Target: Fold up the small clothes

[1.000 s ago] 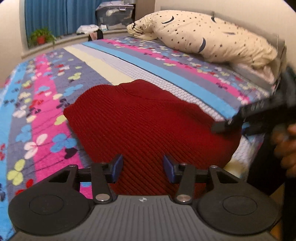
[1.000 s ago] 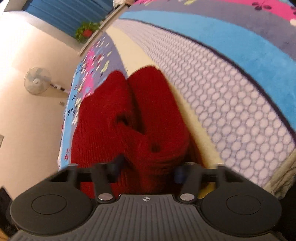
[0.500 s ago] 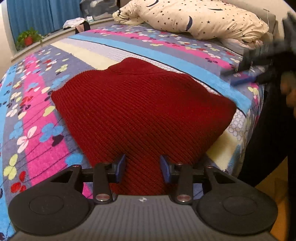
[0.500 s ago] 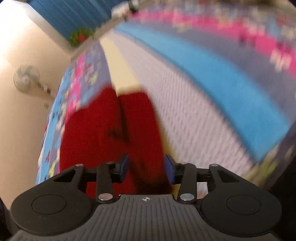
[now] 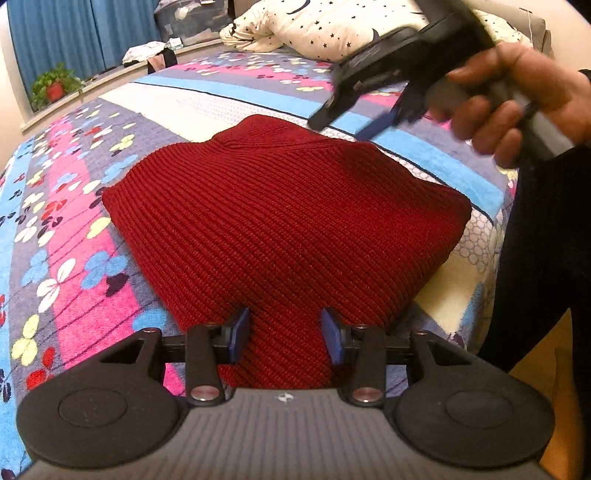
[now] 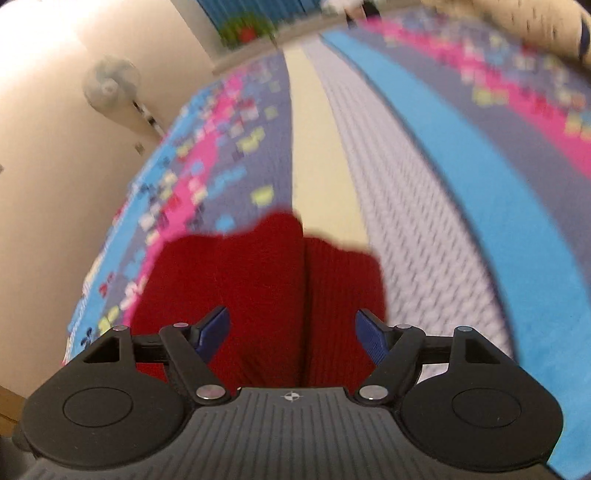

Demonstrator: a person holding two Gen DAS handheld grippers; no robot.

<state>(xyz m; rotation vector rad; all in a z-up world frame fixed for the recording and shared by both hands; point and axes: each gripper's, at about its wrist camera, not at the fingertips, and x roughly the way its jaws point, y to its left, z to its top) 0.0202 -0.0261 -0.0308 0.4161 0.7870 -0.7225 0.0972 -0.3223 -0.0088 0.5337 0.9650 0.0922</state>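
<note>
A striped, flower-patterned fleece bedspread (image 5: 66, 236) covers a bed. On it, near the front edge, lies a dark red ribbed-knit garment (image 5: 280, 229), folded flat. The left gripper (image 5: 282, 334) hovers over the garment's near edge, blue pads apart, grasping nothing. Further right, a bare hand (image 5: 517, 96) holds the right gripper (image 6: 291, 330) above the garment's far corner, its fingers spread and empty. A star-printed cream pillow (image 5: 332, 26) lies behind.

Ribbed knit red garment (image 5: 280, 229) on fleecy patterned blanket (image 5: 70, 266) (matt black plastic left gripper (image 5: 282, 334))
</note>
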